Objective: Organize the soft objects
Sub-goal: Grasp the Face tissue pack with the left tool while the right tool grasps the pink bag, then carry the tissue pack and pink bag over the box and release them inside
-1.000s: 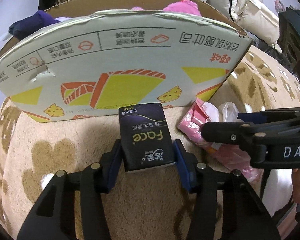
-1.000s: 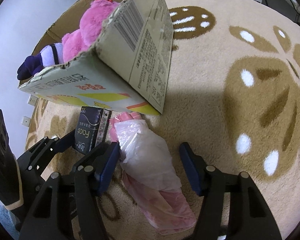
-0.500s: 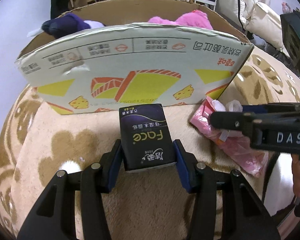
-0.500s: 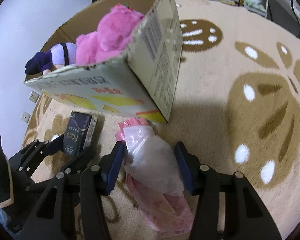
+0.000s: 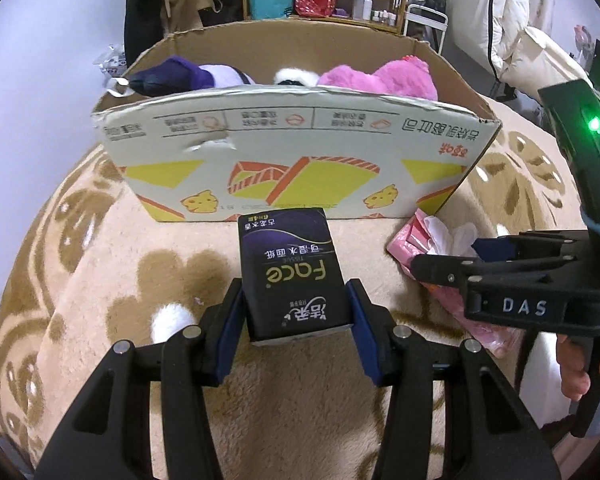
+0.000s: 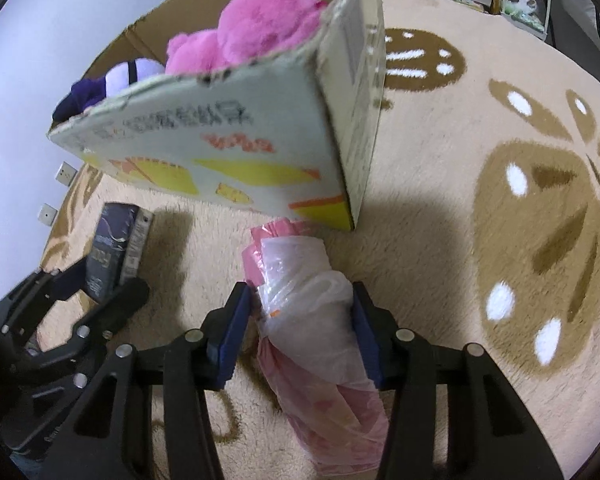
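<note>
Both hands loaded, both just short of the cardboard box (image 5: 300,168). Left gripper (image 5: 298,314) clamped on the dark tissue pack (image 5: 294,276), blue fingers (image 5: 230,328) pressed to its two long sides, far end pointing at the printed front wall. Right gripper (image 6: 300,326) clamped on the pink plastic-wrapped bundle (image 6: 312,320) — film bulging between the pads, pink tail trailing back toward the camera over the beige rug (image 6: 480,264). Hard to tell from the wrist views whether either item is clear of the rug or only lightly raised. Box standing on the rug dead ahead, open at the top, already home to a pink plush (image 6: 256,28) and a purple plush (image 5: 172,80). Step in hand, by the look of it: pick done, carry to the box under way, drop not yet made. Next move likely calls for height first — front wall taller than both loads as framed — then forward over the rim and a release into whatever gap remains beside the toys. Worth watching: two grippers close side by side, so one at a time over the edge, and a slack bundle tail apt to snag on the torn cardboard lip.
</note>
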Demonstrator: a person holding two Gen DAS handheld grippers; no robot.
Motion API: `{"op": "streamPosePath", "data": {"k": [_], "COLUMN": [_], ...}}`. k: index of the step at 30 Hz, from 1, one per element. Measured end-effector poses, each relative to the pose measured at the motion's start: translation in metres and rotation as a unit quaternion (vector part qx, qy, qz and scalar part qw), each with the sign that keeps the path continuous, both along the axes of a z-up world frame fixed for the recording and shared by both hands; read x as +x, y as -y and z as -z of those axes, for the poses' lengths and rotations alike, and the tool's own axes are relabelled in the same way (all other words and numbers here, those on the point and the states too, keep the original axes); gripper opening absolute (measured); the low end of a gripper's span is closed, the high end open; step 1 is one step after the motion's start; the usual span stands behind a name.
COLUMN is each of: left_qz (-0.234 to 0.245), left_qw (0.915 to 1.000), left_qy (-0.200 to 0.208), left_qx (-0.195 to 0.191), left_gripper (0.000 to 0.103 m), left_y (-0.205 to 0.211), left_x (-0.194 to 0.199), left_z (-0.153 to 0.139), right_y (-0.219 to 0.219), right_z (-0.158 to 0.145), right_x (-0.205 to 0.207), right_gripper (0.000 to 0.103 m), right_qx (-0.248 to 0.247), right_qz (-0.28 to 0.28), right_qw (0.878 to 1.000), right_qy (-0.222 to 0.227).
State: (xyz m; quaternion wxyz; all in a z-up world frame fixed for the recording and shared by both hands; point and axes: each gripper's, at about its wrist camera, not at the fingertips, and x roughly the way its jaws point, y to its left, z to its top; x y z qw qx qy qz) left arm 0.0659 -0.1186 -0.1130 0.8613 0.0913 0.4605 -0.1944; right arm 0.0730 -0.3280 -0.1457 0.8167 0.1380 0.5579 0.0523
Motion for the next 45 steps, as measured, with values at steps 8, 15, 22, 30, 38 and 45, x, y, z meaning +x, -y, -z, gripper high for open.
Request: {"op": "streamPosePath", "data": {"k": [8, 15, 22, 30, 38, 45], "left_qz": [-0.007, -0.015, -0.013, -0.014, -0.011, -0.015], "left_qw": [0.9998, 0.9983, 0.9939, 0.9879, 0.9804, 0.9742], "left_qy": [0.020, 0.056, 0.110, 0.154, 0.196, 0.224], "left_qx": [0.004, -0.004, 0.000, -0.008, -0.019, -0.018], "left_gripper": [0.048, 0.048, 0.048, 0.048, 0.048, 0.048], "left_y": [-0.001, -0.005, -0.011, -0.014, -0.013, -0.005], "left_x": [-0.011, -0.022, -0.039, -0.049, -0.026, 0.007], "left_z": [-0.012, -0.034, -0.060, -0.099, -0.135, -0.151], "right_y": [-0.013, -0.009, -0.001, -0.009, -0.023, -0.025], "right_z": [-0.007, -0.031, -0.085, -0.140, -0.171, -0.188], "right_x": [-0.007, -0.022, -0.056, -0.068, -0.048, -0.014], "right_gripper": [0.019, 0.017, 0.017, 0.017, 0.017, 0.017], "right_qx": [-0.033, -0.029, -0.037, -0.058, -0.080, -0.084], "right_qz": [0.010, 0.041, 0.070, 0.060, 0.042, 0.033], "right_qw": [0.999, 0.997, 0.987, 0.975, 0.966, 0.958], "right_qy": [0.017, 0.056, 0.137, 0.205, 0.244, 0.272]}}
